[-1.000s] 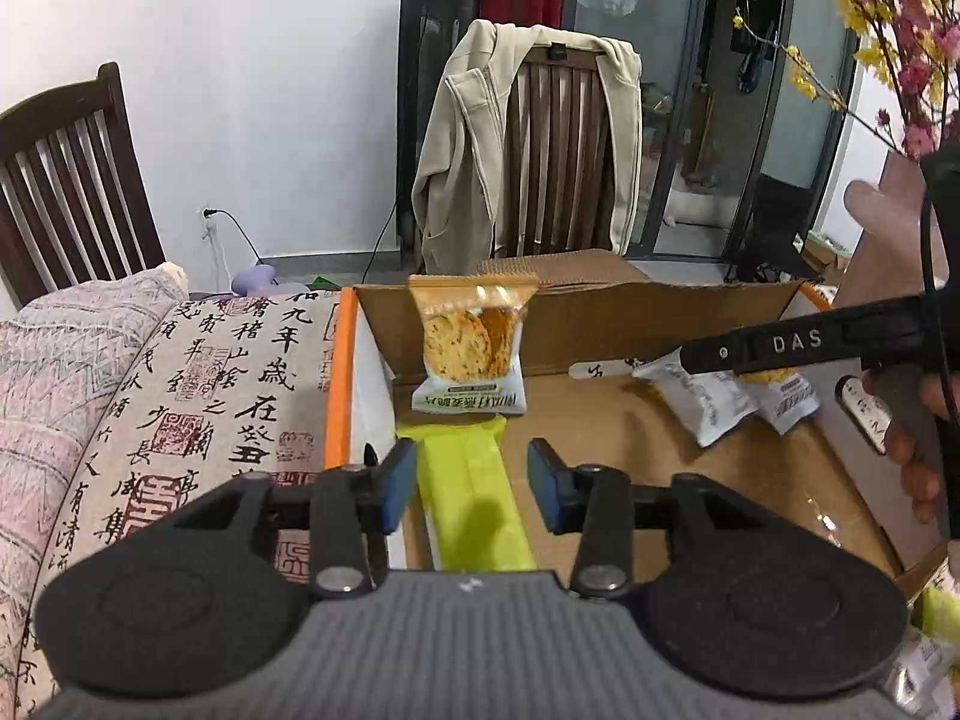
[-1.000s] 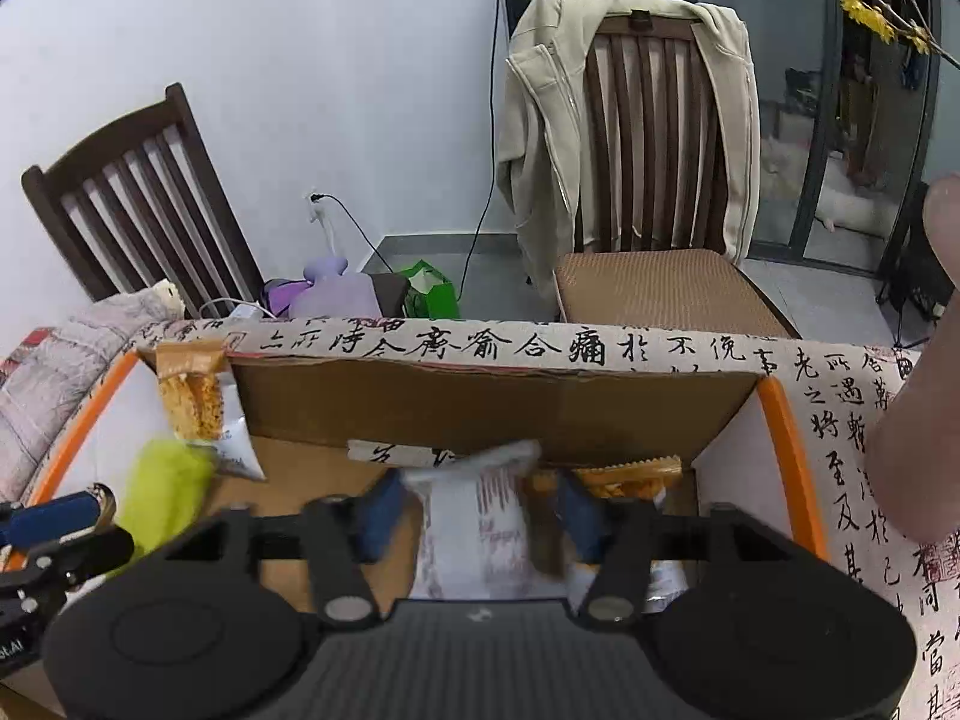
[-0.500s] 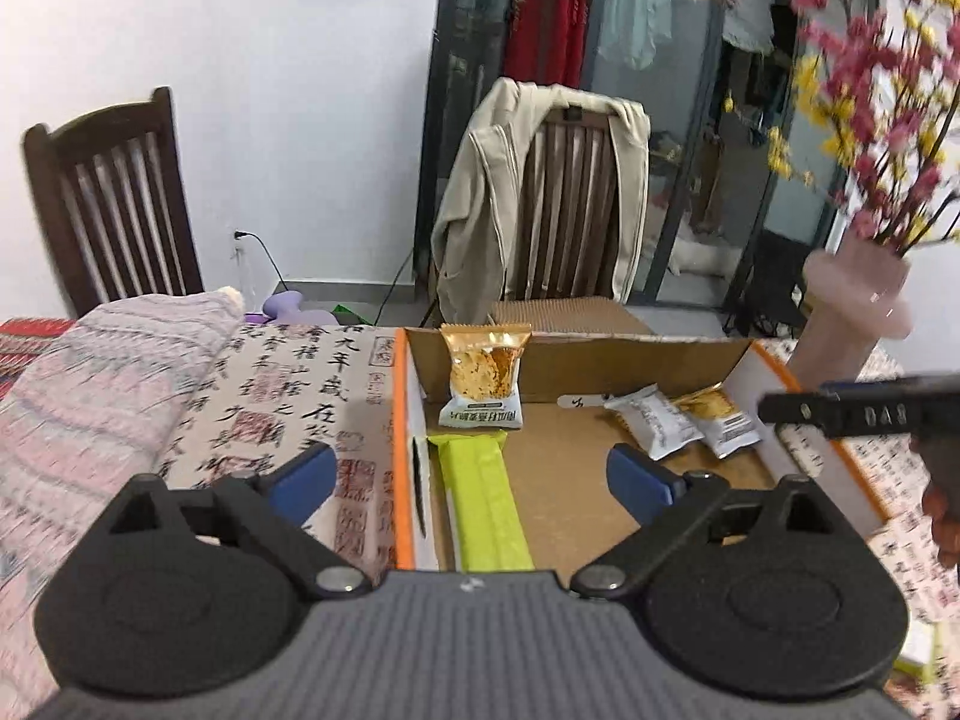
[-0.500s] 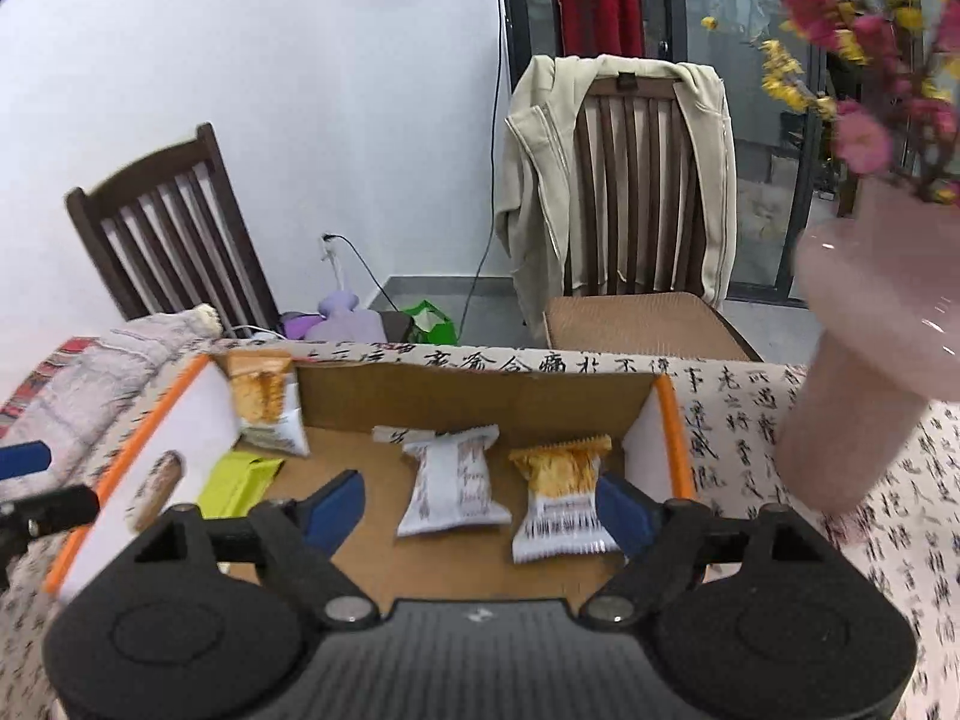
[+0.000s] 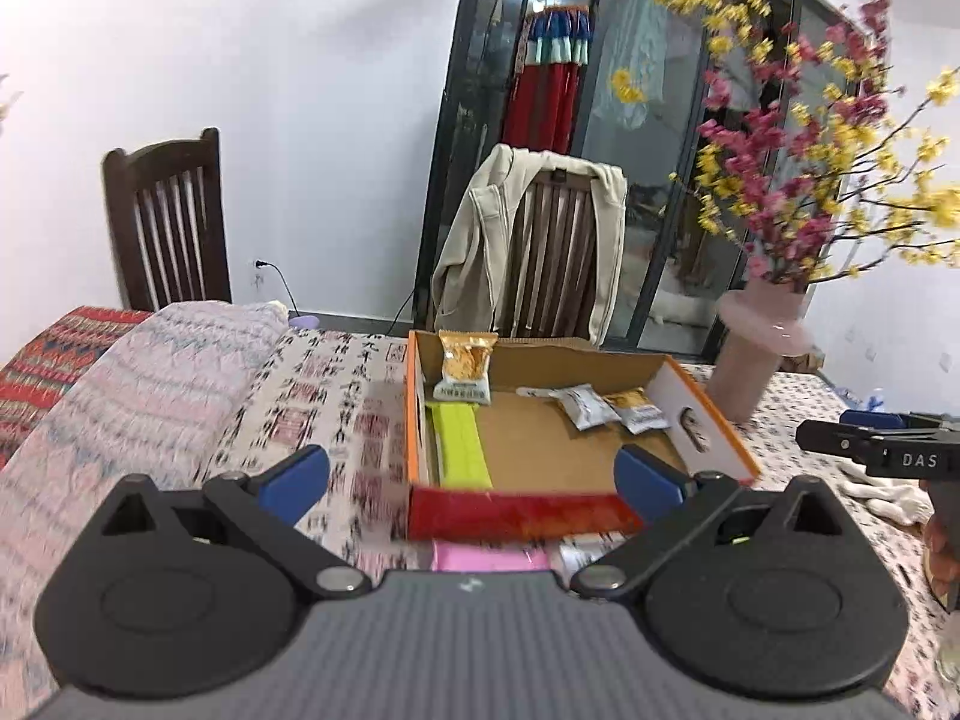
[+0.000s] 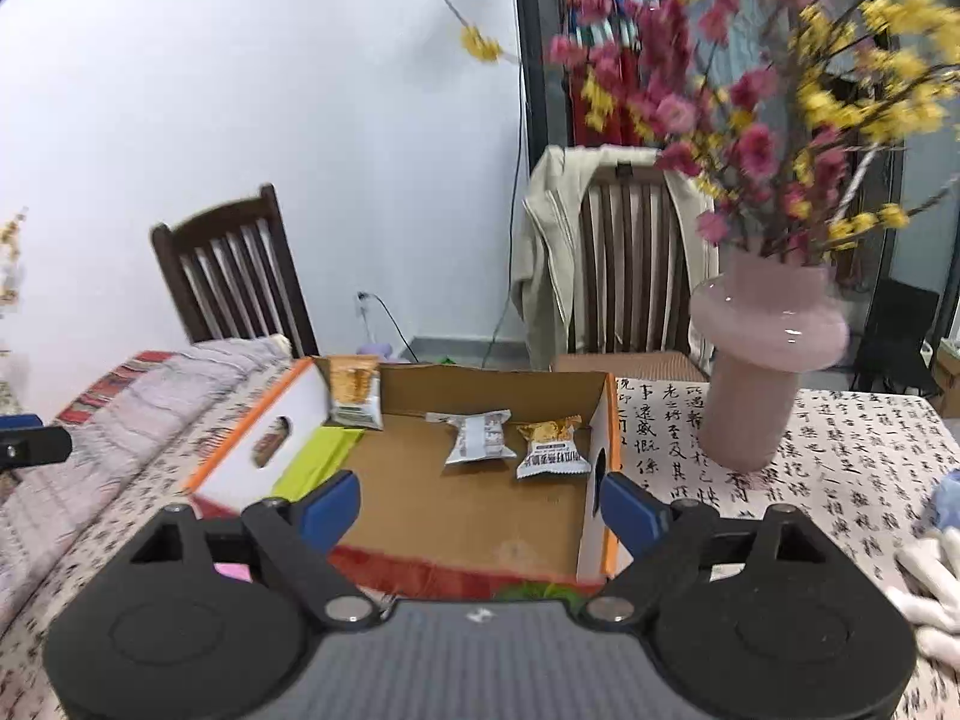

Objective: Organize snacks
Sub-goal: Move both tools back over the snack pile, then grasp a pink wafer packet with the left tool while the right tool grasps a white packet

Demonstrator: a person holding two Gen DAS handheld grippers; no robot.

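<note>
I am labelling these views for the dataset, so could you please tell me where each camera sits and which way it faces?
Left wrist: sits on the left gripper, looks forward and down across the cardboard box; its own open blue-padded fingers show, with the right gripper and a hand at right.
Right wrist: sits on the right gripper, looks into the box from nearer the pink vase; its own open fingers show, the left gripper's tip at left edge.
Shared: the box, green packet, orange snack packet, vase, jacket-draped chair.
</note>
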